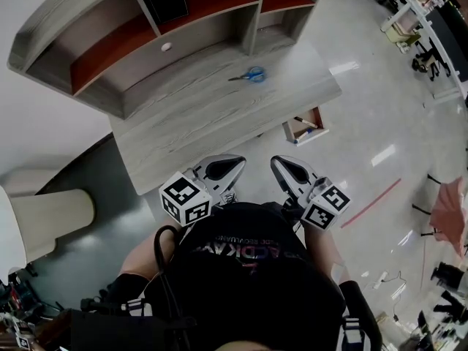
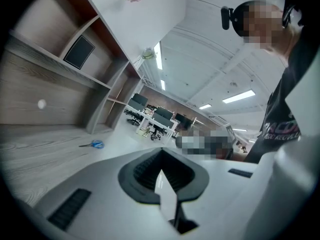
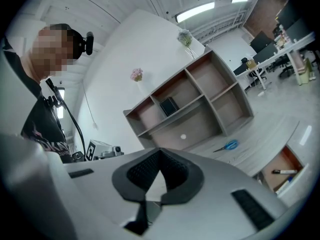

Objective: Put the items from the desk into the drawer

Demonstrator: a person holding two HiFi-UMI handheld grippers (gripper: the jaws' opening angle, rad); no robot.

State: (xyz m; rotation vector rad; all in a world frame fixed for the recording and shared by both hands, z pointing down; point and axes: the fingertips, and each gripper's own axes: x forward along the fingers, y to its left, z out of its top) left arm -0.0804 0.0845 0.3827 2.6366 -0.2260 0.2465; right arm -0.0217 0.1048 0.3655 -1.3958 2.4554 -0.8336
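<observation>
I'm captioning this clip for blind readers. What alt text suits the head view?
Seen from above, a person holds the left gripper and right gripper, both shut and empty, short of a grey wooden desk. Blue-handled scissors lie on the desk; an open drawer at its right holds a marker.

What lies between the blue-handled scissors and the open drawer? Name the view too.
Only bare grey wood-grain desktop lies between the blue-handled scissors and the open brown drawer; the head view shows that plainly.

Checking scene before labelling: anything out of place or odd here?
Nothing stands out: blue-handled scissors lie flat on the grey wood-grain desk; the wooden drawer stands open with a black marker inside.
</observation>
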